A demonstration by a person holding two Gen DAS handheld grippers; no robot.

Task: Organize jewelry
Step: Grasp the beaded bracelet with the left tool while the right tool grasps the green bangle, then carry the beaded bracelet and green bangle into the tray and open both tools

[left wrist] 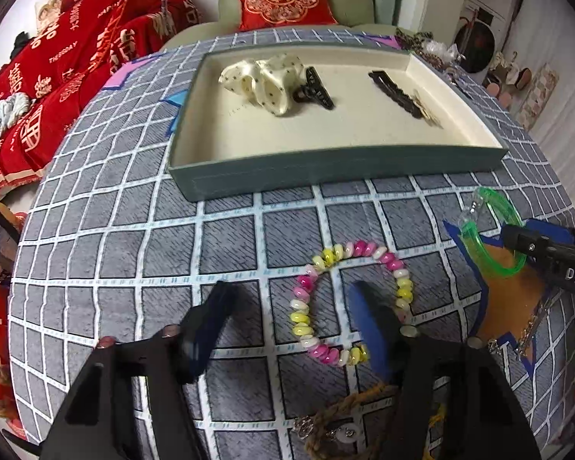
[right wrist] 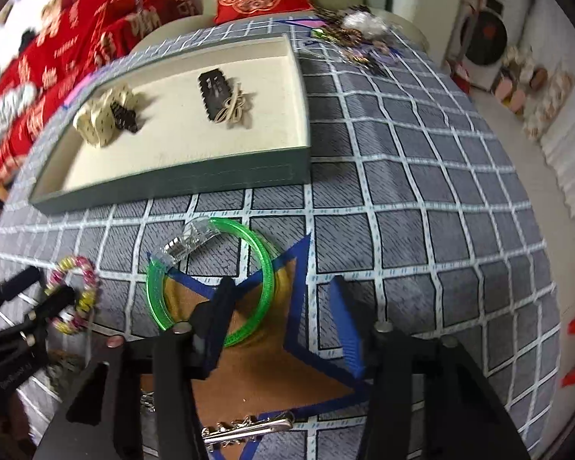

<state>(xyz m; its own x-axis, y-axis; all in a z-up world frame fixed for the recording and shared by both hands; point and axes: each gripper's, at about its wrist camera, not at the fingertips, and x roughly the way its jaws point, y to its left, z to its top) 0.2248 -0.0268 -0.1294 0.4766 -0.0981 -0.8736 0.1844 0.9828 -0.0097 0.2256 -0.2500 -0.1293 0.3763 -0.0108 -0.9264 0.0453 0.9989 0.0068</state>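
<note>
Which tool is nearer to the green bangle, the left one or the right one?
Right. The right tool is open, one finger inside the green bangle. The left tool is open around the beaded bracelet, away from the bangle.

Jewelry count across the table and tray

One tray (left wrist: 337,170) holds three hair pieces: one cream dotted bow clip (left wrist: 264,80), one black comb clip (left wrist: 396,92) and one pale knotted clip (right wrist: 235,109) beside it. On the table (left wrist: 134,230) lie one pink-yellow-white beaded bracelet (left wrist: 400,280), one green bangle (right wrist: 266,264), one clear plastic clip (right wrist: 184,245), one silver metal clip (right wrist: 249,429), one braided cord bracelet (left wrist: 337,414) and one silver chain (left wrist: 533,322). Two grippers: left gripper (left wrist: 291,322), right gripper (right wrist: 283,318).
</note>
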